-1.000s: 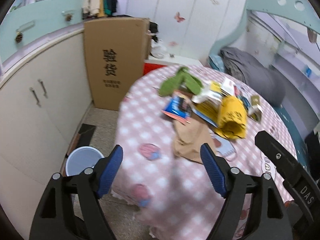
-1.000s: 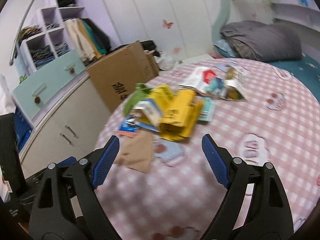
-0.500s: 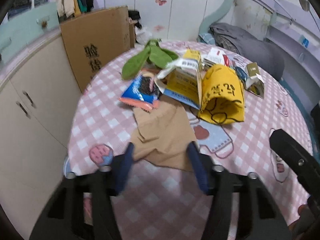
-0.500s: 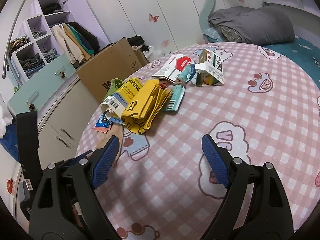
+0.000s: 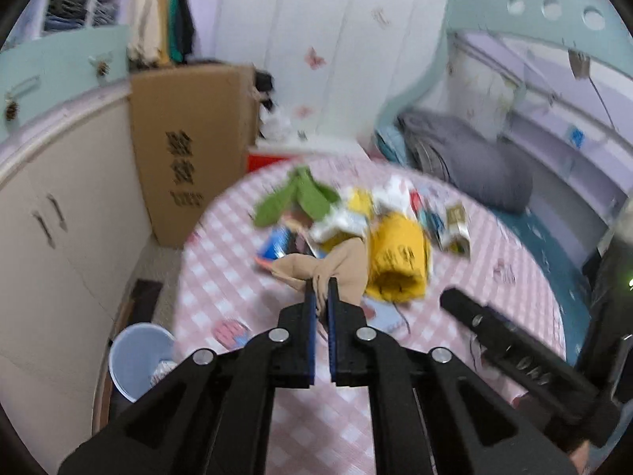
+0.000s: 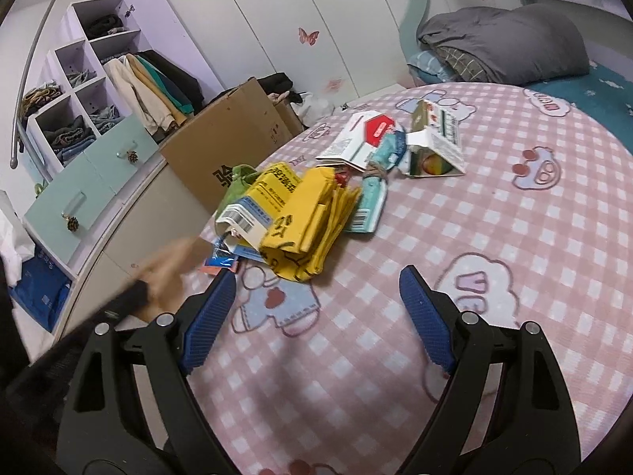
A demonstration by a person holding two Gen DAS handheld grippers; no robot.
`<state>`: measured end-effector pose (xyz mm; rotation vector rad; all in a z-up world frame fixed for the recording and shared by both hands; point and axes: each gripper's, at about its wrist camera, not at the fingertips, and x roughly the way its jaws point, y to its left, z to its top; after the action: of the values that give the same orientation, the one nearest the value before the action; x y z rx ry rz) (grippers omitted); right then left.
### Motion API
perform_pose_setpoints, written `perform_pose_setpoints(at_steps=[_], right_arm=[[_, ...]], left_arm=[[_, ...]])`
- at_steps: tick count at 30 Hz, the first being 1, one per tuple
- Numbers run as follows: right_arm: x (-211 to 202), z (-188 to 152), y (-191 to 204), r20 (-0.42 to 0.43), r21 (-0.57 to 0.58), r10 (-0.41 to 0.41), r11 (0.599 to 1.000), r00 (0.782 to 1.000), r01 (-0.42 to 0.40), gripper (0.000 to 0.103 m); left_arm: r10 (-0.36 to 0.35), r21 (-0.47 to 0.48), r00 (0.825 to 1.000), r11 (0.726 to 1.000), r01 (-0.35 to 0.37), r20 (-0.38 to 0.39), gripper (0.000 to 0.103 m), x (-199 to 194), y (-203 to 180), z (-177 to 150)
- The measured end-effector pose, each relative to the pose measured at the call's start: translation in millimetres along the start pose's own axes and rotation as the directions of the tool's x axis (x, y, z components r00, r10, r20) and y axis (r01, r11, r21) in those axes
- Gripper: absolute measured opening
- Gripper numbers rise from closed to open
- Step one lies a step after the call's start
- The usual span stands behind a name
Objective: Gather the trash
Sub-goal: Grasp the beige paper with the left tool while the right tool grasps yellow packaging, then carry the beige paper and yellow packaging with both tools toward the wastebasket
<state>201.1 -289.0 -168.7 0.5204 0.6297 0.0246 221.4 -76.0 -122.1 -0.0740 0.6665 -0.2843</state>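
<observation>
My left gripper (image 5: 321,289) is shut on a tan paper bag (image 5: 336,267) and holds it lifted above the pink checked table (image 5: 221,277). The bag shows blurred at the left of the right wrist view (image 6: 170,265). A pile of trash lies on the table: a yellow bag (image 6: 312,217), a yellow-white carton (image 6: 257,206), a blue wrapper (image 5: 277,243), a green wrapper (image 5: 300,194), a red-white box (image 6: 364,138) and a small juice carton (image 6: 435,146). My right gripper (image 6: 316,312) is open and empty, low over the table near the pile.
A pale blue trash bin (image 5: 138,356) stands on the floor left of the table. A tall cardboard box (image 5: 190,146) and white cupboards (image 5: 51,237) stand behind it. A bed with a grey quilt (image 6: 502,43) lies at the far right.
My left gripper has closed on the tan paper bag and lifted it off the table, pulling back. My right gripper has held about still, open.
</observation>
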Motion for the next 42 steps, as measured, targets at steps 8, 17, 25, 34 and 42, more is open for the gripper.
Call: perform_pose_setpoints(at_steps=[8, 17, 25, 34, 42], right_arm=[[38.3, 12.4, 9.1, -0.015, 0.073, 0.003, 0.997, 1.0, -0.002, 0.085], [79.4, 22.3, 12.2, -0.068, 0.086, -0.058, 0.994, 0.996, 0.064, 0.072], [60.1, 18.2, 14.8, -0.047, 0.041, -0.054, 0.998, 0.997, 0.056, 0.035], [-3.4, 22.0, 52.6, 0.084, -0.053, -0.015, 0.998, 0.996, 0.02, 0.035], [0.3, 14.0, 130.6, 0.042, -0.187, 0.133, 0.975, 0.99, -0.123, 0.036]], left_arm=[[0.176, -0.049, 0.979, 0.984, -0.171, 0.104, 0.005, -6.1, 31.4, 24.8], [0.214, -0.115, 0.976, 0.972, -0.207, 0.051, 0.005, 13.4, 76.3, 29.1], [0.159, -0.14, 0.987, 0.978, -0.155, 0.016, 0.005, 14.8, 85.7, 24.7], [0.118, -0.164, 0.992, 0.98, -0.11, 0.044, 0.005, -12.1, 87.8, 24.4], [0.145, -0.234, 0.988, 0.964, -0.127, 0.06, 0.005, -38.0, 130.1, 24.6]])
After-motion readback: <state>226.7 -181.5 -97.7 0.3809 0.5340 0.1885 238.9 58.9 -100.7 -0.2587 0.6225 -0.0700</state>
